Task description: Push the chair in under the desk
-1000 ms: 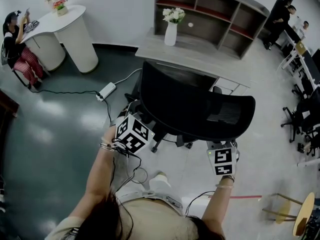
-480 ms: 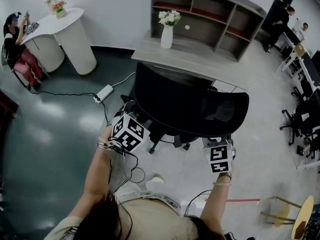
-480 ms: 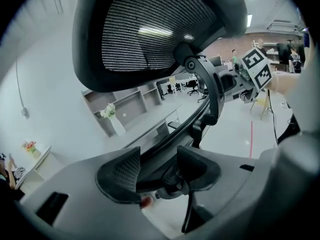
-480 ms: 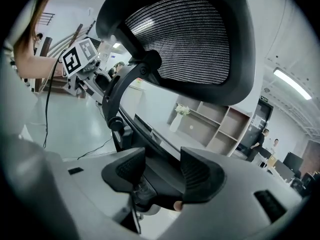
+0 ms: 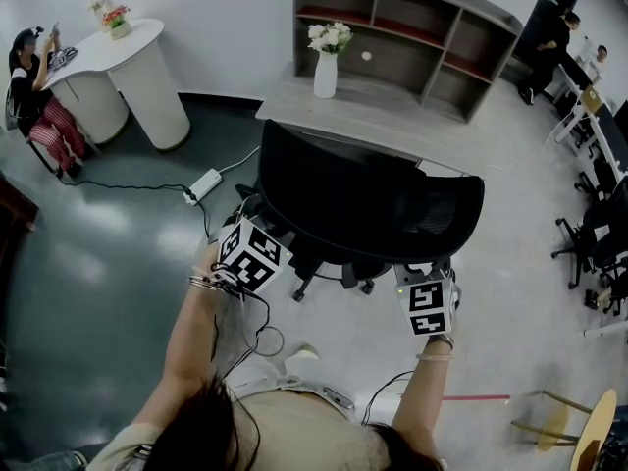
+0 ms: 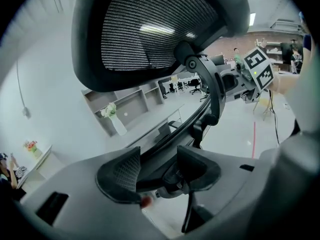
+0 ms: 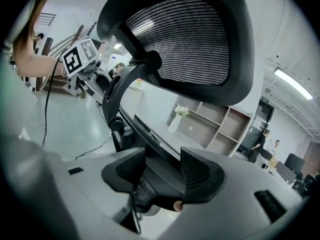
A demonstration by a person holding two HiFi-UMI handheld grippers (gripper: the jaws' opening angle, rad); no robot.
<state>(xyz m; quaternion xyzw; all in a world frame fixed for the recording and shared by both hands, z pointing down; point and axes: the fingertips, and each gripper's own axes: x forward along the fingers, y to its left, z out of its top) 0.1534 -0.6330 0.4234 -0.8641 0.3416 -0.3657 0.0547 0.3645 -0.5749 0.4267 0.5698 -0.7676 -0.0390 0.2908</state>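
Left hand-held gripper (image 6: pixel 157 171) and right hand-held gripper (image 7: pixel 162 176) each clamp the backrest rim of the office chair (image 5: pixel 363 204). Push evenly toward 12 o'clock, square to the desk (image 5: pixel 294 101).

Even overhead light, floor glare, fisheye-warped edges; near gripper bodies blurred

Desk (image 5: pixel 392 118) carries a vase (image 5: pixel 325 72); floor (image 5: pixel 98 263) carries the chair (image 5: pixel 363 204) and a power strip (image 5: pixel 204 182).
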